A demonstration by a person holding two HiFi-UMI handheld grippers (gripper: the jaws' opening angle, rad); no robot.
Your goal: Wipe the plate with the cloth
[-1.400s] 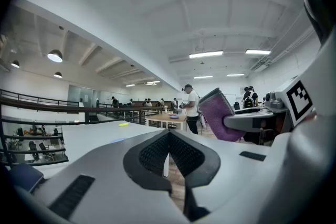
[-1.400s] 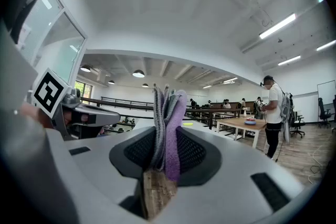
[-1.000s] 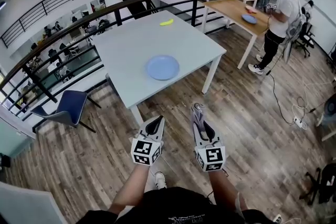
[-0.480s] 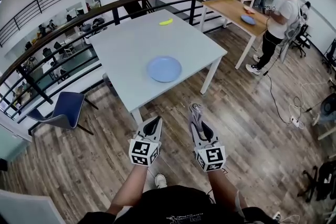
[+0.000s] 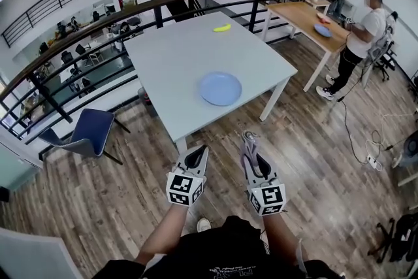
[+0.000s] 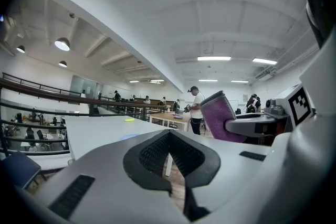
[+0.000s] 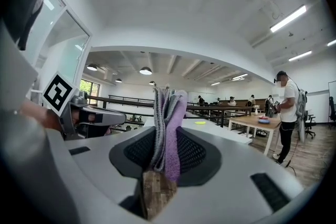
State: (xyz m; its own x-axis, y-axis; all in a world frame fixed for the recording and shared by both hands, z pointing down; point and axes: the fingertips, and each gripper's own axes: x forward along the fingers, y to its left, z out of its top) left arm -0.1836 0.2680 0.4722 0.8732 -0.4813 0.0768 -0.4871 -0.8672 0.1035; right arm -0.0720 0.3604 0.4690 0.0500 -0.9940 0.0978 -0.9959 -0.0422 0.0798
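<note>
A pale blue plate (image 5: 221,88) lies on the white table (image 5: 183,55), near its front right corner. Both grippers hover over the wooden floor, short of the table's front edge. My right gripper (image 5: 249,140) is shut on a folded grey and purple cloth (image 7: 169,128), whose end sticks up past the jaws (image 5: 247,136). My left gripper (image 5: 196,155) is shut with nothing in it; its jaws meet in the left gripper view (image 6: 169,136). In the left gripper view the cloth (image 6: 219,115) shows at the right.
A yellow object (image 5: 222,27) lies at the table's far side. A black railing (image 5: 98,26) runs behind the table. A blue chair (image 5: 85,131) stands at the left. A person (image 5: 362,36) stands by a wooden table (image 5: 307,16) at the right.
The view has shifted: the table and plate now sit further right in the picture. Both grippers hold the same pose, the cloth still in the right one.
</note>
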